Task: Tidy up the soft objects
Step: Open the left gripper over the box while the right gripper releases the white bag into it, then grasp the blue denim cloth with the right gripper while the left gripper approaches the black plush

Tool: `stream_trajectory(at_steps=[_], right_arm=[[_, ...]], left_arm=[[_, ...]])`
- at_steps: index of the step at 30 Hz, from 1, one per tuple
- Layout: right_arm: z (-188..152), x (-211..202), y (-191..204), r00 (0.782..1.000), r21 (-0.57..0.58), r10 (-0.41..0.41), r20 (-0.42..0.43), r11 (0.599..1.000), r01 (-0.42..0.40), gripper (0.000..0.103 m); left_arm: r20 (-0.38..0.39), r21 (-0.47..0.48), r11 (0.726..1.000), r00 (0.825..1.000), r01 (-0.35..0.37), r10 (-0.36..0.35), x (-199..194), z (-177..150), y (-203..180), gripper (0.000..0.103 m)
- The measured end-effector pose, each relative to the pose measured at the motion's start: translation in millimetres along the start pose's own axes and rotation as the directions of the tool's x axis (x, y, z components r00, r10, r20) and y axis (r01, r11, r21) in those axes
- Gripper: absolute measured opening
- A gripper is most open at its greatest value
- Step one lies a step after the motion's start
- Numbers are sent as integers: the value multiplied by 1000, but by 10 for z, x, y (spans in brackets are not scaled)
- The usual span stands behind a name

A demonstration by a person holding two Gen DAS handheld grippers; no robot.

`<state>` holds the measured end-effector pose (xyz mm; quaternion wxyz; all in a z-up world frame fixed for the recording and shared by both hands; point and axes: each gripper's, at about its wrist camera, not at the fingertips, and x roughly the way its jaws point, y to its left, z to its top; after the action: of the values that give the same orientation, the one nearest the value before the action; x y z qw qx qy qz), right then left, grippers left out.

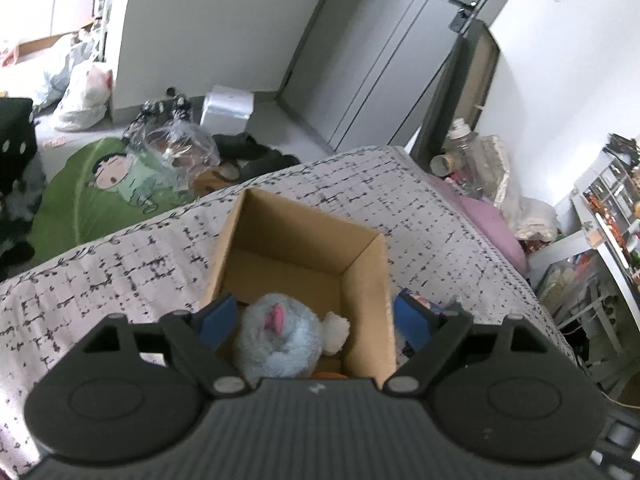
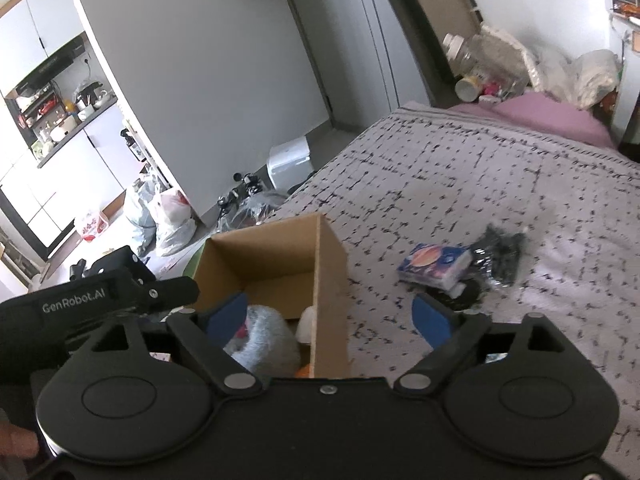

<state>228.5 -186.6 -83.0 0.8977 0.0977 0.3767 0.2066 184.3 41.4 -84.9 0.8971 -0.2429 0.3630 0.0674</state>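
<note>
Both grippers, L (image 1: 316, 316) & R (image 2: 334, 318), jaws apart, empty; plush (image 1: 280, 336) below in box (image 1: 360, 264).

so the bed (image 2: 500, 168) has a grey patterned cover, and sitting on it: an open cardboard box (image 2: 280, 256), a tissue pack (image 2: 434, 266), and just beside that some black crinkly bag, I think (image 2: 500, 256)
</note>
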Motion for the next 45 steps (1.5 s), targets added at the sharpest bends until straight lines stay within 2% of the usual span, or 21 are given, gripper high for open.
stream_trajectory(at_steps=[2, 6, 16, 25, 30, 35, 37, 42, 45], right_arm=[[-24, -64, -86, 1000, -1, -4, 23, 1000, 4, 103], [-62, -151, -290, 999, 11, -21, 47, 1000, 21, 103], [-123, -291, -769, 996, 82, -75, 52, 994, 71, 103], [-160, -342, -1069, 997, 122, -64, 43, 991, 58, 102], [-229, -279, -1205, 999, 144, -48, 12, 988, 46, 93], [-320, -168, -1325, 999, 170, -20, -27, 985, 24, 76], [-343, -119, -1347, 999, 179, -5, -41, 984, 12, 72], [-382, 69, -1407, 997, 214, 30, -76, 977, -13, 64], [-391, 199, -1422, 994, 231, 52, -98, 973, -28, 62]], left_arm=[[2, 21, 1000, 1000, 12, -12, -6, -20, -62, 87], [-8, 74, 997, 1000, 17, -16, 11, -61, -215, 99], [-6, 198, 980, 1000, 28, -27, 46, -167, -582, 100], [-32, 325, 944, 998, 62, -55, 157, -347, -969, 100], [-82, 366, 926, 994, 94, -68, 270, -472, -1095, 99], [-102, 390, 911, 989, 137, -106, 336, -543, -1194, 97], [-99, 395, 907, 989, 145, -114, 356, -552, -1215, 94], [-129, 387, 908, 985, 159, -117, 470, -545, -1229, 70], [-143, 387, 909, 984, 157, -110, 531, -551, -1233, 61]])
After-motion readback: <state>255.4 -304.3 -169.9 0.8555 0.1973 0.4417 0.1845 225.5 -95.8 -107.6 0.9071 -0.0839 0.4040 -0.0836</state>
